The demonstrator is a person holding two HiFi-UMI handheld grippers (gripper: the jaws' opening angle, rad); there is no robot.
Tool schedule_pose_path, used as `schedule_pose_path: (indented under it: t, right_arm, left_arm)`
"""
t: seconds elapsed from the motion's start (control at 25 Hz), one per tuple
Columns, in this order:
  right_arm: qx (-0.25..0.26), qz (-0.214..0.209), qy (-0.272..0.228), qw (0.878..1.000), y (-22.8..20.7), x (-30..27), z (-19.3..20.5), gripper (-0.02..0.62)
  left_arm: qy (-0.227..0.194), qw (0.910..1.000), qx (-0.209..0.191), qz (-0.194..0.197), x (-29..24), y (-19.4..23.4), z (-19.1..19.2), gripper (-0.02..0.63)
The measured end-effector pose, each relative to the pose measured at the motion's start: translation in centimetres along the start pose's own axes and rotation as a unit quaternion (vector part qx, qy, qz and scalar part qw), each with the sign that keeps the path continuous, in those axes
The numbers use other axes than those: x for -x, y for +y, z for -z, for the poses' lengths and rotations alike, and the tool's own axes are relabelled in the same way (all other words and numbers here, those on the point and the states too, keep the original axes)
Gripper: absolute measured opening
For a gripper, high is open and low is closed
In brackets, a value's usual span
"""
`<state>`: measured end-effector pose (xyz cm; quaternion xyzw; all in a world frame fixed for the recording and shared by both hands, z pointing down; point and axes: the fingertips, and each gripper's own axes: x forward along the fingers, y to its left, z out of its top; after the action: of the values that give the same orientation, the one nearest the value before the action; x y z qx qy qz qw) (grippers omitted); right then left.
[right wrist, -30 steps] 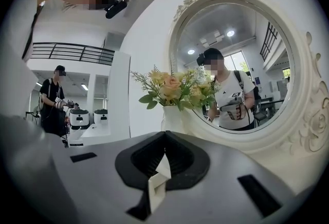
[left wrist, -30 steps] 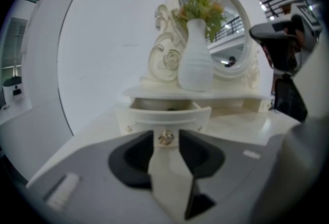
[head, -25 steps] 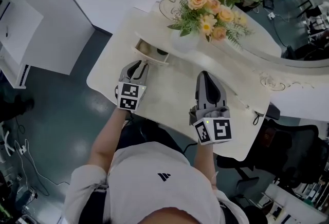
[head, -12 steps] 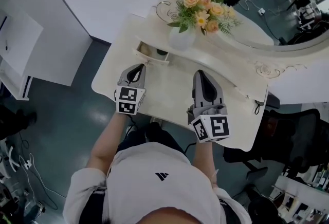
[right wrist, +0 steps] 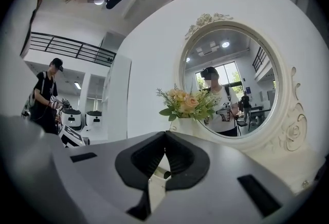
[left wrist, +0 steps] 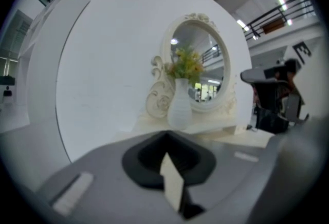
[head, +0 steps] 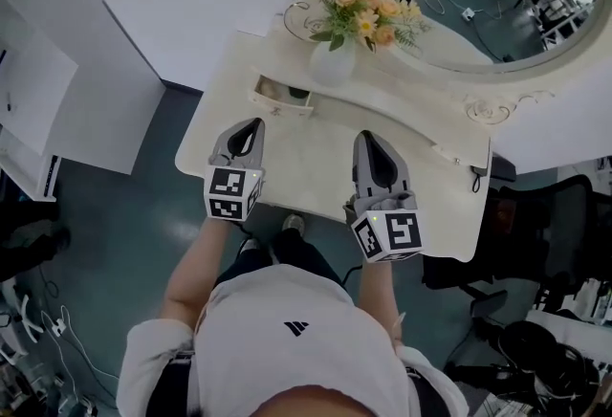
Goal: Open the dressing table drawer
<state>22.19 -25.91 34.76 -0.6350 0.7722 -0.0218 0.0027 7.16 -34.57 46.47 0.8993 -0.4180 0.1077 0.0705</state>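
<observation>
At the table's (head: 316, 162) back left corner, how did the drawer (head: 280, 96) stand? — M.

Already pulled part way out. Something dark lay inside; could not tell what. Vase (head: 333, 64) with flowers (head: 368, 9) stood just beside it, along the table's back edge. — R.

Grippers? — M.

Left gripper (head: 250, 127) hung over the table's left half, near the drawer front but apart from it, jaws pressed together on nothing. Right gripper (head: 369, 140) was over the middle of the table, jaws likewise together and empty. — R.

Risks from here? — M.

Judged three.
1. The drawer looked small and shallow. A further pull could bring it clear of its slot and drop it onto the table.
2. With the jaws closed, a reach would only push on the front and could slide the drawer back in.
3. A reach straying to the right could knock the vase. The tall flowers probably made it top-heavy, so it might tip. — R.
</observation>
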Motion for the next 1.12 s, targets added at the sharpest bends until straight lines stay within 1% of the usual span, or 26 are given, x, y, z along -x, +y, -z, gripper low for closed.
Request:
schedule_pose_path:
  t: [0.28,0.44,0.8,1.12]
  right_arm:
    - [0.003,0.012,-0.006,1.0,1.7,1.7,-0.4,-0.005]
    - [0.005,0.018,-0.01,1.0,2.8,2.5,-0.6,-0.005]
    - [0.013,0.036,-0.018,0.999,4.9,5.0,-1.4,-0.005]
    - [0.02,0.052,-0.023,0.998,6.4,7.2,-1.7,-0.006]
  left_arm:
    - [-0.03,0.9995,0.003,0.013,3.2,-0.2,-2.4,0.008]
    - [-0.041,0.999,-0.003,0.018,4.8,0.0,-3.3,0.008]
    - [-0.063,0.9978,-0.004,0.02,8.6,0.4,-4.9,0.009]
    - [-0.082,0.9964,0.005,0.022,11.4,0.7,-6.0,0.008]
